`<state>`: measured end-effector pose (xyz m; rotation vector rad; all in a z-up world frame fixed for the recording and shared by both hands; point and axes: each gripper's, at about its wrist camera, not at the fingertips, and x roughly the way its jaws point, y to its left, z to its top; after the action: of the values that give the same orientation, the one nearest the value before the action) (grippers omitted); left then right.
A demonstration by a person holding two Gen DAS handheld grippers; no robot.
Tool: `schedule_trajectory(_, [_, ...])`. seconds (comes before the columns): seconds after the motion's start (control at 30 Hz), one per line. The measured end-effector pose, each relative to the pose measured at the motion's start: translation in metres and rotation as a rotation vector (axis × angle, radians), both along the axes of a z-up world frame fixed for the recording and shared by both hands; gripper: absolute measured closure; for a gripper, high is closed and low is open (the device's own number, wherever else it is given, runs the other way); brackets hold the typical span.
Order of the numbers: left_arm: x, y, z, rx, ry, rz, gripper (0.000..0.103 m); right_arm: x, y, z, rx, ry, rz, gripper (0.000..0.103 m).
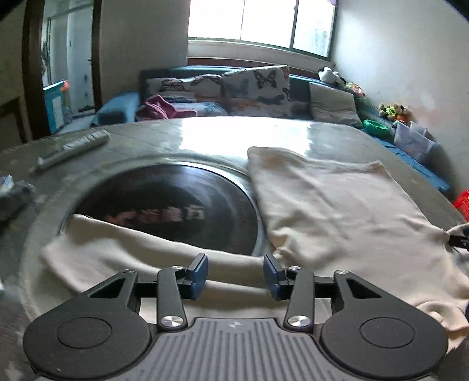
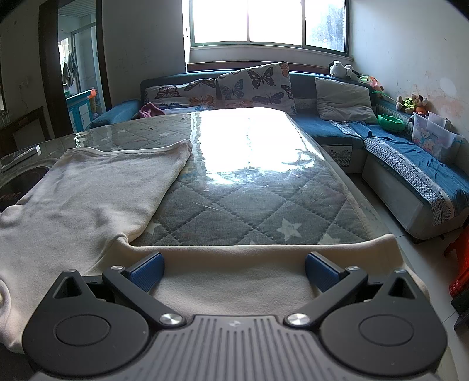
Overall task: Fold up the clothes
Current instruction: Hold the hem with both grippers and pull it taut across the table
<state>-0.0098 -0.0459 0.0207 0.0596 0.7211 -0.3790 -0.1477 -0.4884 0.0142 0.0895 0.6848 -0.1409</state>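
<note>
On table [image 2: 252, 202], one cream garment [image 2: 96, 190], two grippers

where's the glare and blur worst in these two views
Left wrist view: window blown out, its glare a white patch on the table; smeared motion blur, worst at the left edge and on the dark round inset. Right wrist view: sharper, window again overexposed, a larger glare patch on the table. Both: fisheye bends the table edges and walls.
</note>
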Motion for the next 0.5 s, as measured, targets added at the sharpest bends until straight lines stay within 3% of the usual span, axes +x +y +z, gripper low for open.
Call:
schedule_trajectory(0.07, [0.001,0.001,-0.004,0.011,-0.007,0.012,0.059,0.0,0.0,0.0,0.0,0.0,0.0,0.0])
schedule_trajectory(0.2, [0.0,0.015,-0.008,0.109,-0.056,0.1,0.056,0.0,0.0,0.0,0.0,0.0,0.0,0.0])
schedule_trajectory(0.33, [0.002,0.035,-0.004,0.099,-0.044,0.153,0.058,0.0,0.0,0.0,0.0,0.0,0.0,0.0])
schedule_trajectory(0.5, [0.0,0.016,0.003,0.069,-0.062,0.053,0.056,0.0,0.0,0.0,0.0,0.0,0.0,0.0])
